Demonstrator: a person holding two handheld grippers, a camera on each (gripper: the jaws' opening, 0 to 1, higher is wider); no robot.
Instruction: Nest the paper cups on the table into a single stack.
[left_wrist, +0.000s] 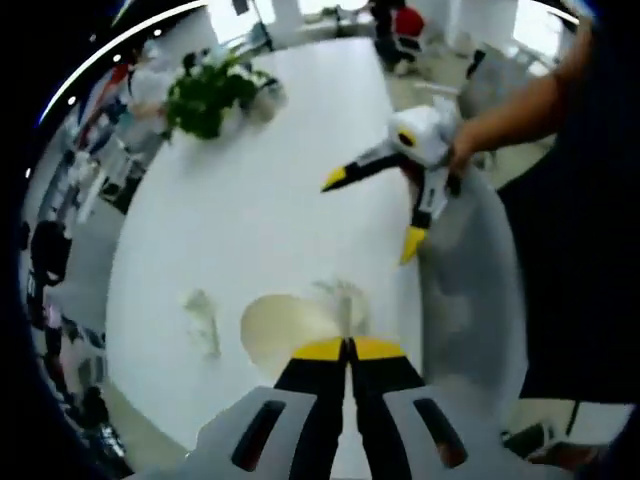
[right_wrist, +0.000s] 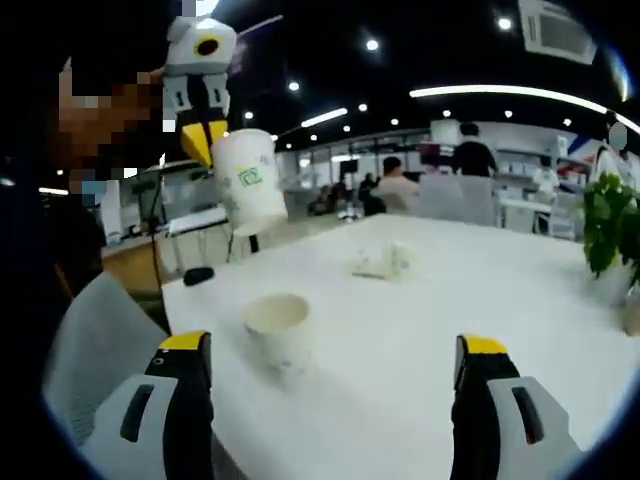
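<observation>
Right now your left gripper (right_wrist: 205, 140) is up in the air w/ its yellow tips pinched on the rim of a white paper cup (right_wrist: 250, 180), green logo on its side, hanging tilted above the table (right_wrist: 520, 290). In the left gripper view that cup's open mouth (left_wrist: 285, 330) sits just past the closed tips. Your right gripper (right_wrist: 335, 370) is low near the table edge, jaws wide apart, nothing between them. A 2nd paper cup (right_wrist: 278, 325) stands upright on the table, just ahead of the right gripper's left jaw. Potted plant (left_wrist: 210, 90) at the far end; people sit in the bkgd.
</observation>
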